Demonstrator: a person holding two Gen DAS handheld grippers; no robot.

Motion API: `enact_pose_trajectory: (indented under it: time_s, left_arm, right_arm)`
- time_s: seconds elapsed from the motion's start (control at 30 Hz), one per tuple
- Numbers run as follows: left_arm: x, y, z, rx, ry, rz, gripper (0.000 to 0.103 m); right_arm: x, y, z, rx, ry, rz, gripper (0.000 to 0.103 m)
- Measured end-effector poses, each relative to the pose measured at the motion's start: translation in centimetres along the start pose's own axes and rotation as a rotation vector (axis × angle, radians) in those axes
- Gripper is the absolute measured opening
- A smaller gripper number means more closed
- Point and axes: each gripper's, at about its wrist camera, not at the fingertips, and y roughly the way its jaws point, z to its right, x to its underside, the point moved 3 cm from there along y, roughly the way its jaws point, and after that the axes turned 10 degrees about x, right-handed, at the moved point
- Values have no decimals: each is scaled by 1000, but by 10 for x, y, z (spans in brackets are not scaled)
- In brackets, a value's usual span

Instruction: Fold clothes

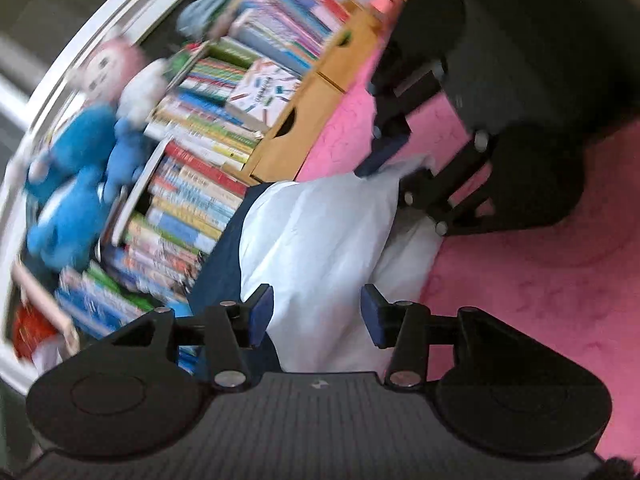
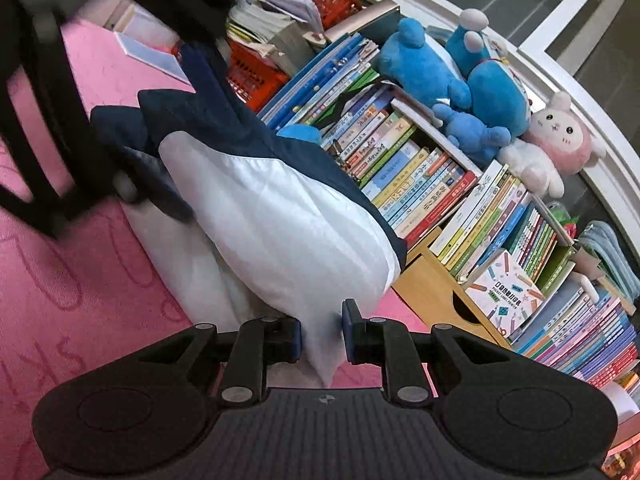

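Note:
A white and navy garment (image 1: 320, 232) lies heaped on the pink mat (image 1: 540, 300) in front of a bookshelf. In the left wrist view my left gripper (image 1: 317, 315) stands open just above the white cloth, and its blue pads (image 1: 262, 314) do not pinch the fabric. Farther off, my right gripper (image 1: 400, 168) holds a white corner of the garment. In the right wrist view the right gripper (image 2: 323, 336) is shut on a fold of the white cloth (image 2: 280, 220). The navy part (image 2: 208, 120) drapes over the back of the heap. The left gripper's black frame (image 2: 40, 100) is blurred at the left.
A low shelf packed with books (image 2: 420, 184) runs right behind the garment. Blue and pink plush toys (image 2: 492, 92) sit on top of the shelf. A wooden box (image 2: 436, 292) stands beside the shelf. A red basket (image 2: 256, 72) and a white window frame (image 2: 560, 28) lie beyond.

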Motion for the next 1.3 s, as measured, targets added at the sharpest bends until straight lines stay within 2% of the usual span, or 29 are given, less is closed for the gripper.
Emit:
enact_pose_trajectory:
  time_s: [0.13, 0.23, 0.33, 0.43, 0.47, 0.53, 0.6, 0.67, 0.77, 0.83, 0.9, 0.97, 1.0, 1.03, 1.1, 1.2, 1.3]
  left_arm:
    - [12, 32, 5, -63, 110, -88, 48]
    - [28, 37, 5, -100, 170, -131, 48]
    - [30, 33, 14, -146, 248, -123, 48]
    - [28, 51, 6, -200, 261, -157, 47]
    - [29, 57, 1, -215, 251, -174, 45]
    - [34, 65, -9, -246, 237, -208, 29]
    - [39, 65, -18, -280, 235, -228, 18]
    - [45, 57, -25, -313, 230, -226, 16]
    - [54, 41, -33, -327, 202, -218, 16]
    - [61, 36, -32, -336, 205, -219, 16]
    - [65, 39, -20, -344, 262, -230, 18]
    - [66, 47, -5, -362, 350, -238, 25]
    - [64, 54, -2, -367, 368, -244, 31]
    - [62, 60, 1, -371, 386, -250, 33]
    - [56, 69, -5, -357, 356, -254, 33]
    - [51, 63, -24, -359, 278, -243, 20]
    - [55, 39, -42, -385, 234, -213, 20]
  right_arm:
    - [0, 0, 0, 1, 4, 1, 20]
    - [-1, 0, -1, 1, 6, -1, 20]
    - [0, -1, -2, 0, 2, -3, 20]
    - [0, -2, -3, 2, -4, -4, 20]
    - [0, -2, -3, 3, -5, -4, 20]
    - [1, -1, -4, 4, -11, -9, 22]
    - [2, 1, -7, 2, -28, -19, 23]
    - [2, 2, -10, 4, -49, -25, 24]
    - [3, 3, -13, 5, -69, -27, 25]
    - [4, 4, -15, 0, -78, -31, 31]
    - [4, 4, -17, 3, -91, -35, 32]
    - [4, 5, -18, 8, -96, -41, 32]
    - [4, 6, -18, 9, -94, -46, 33]
    - [4, 7, -17, 9, -92, -50, 33]
    - [4, 7, -17, 10, -89, -55, 34]
    - [4, 8, -15, 7, -81, -63, 35]
    - [4, 9, -13, 2, -68, -68, 38]
